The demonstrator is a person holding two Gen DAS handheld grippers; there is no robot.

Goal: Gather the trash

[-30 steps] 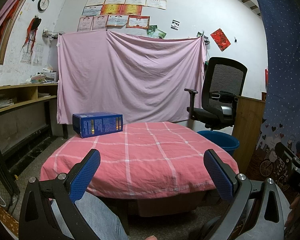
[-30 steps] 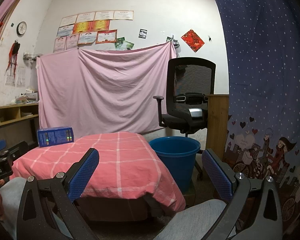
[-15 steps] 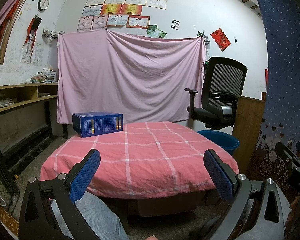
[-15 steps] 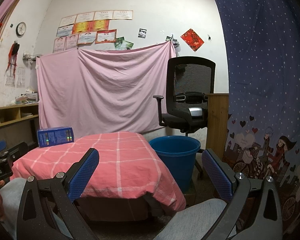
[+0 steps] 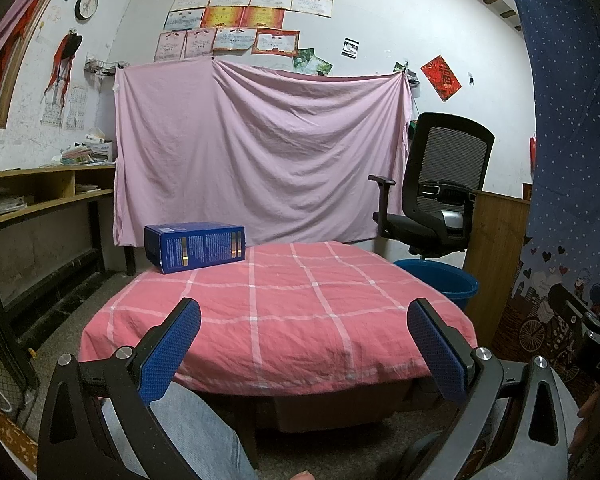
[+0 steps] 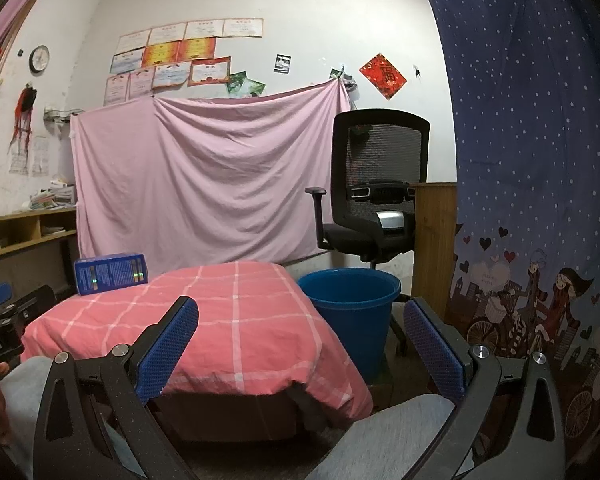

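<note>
Nothing collected yet, judging by the scene. Blue box (image 5: pixel 196 245) lying at the far left corner of the pink-covered table (image 5: pixel 284 320), untouched. Blue bucket (image 6: pixel 350 308) beside the table's right edge. Left gripper (image 5: pixel 304 344) and right gripper (image 6: pixel 300 344) both spread wide, empty, well short of the box.

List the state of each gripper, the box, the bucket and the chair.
left gripper: open, holding nothing.
right gripper: open, holding nothing.
blue box: closed, lying on its side at the far left corner of the pink checked table.
blue bucket: upright on the floor beside the table; inside not visible.
office chair: upright, unoccupied.
</note>
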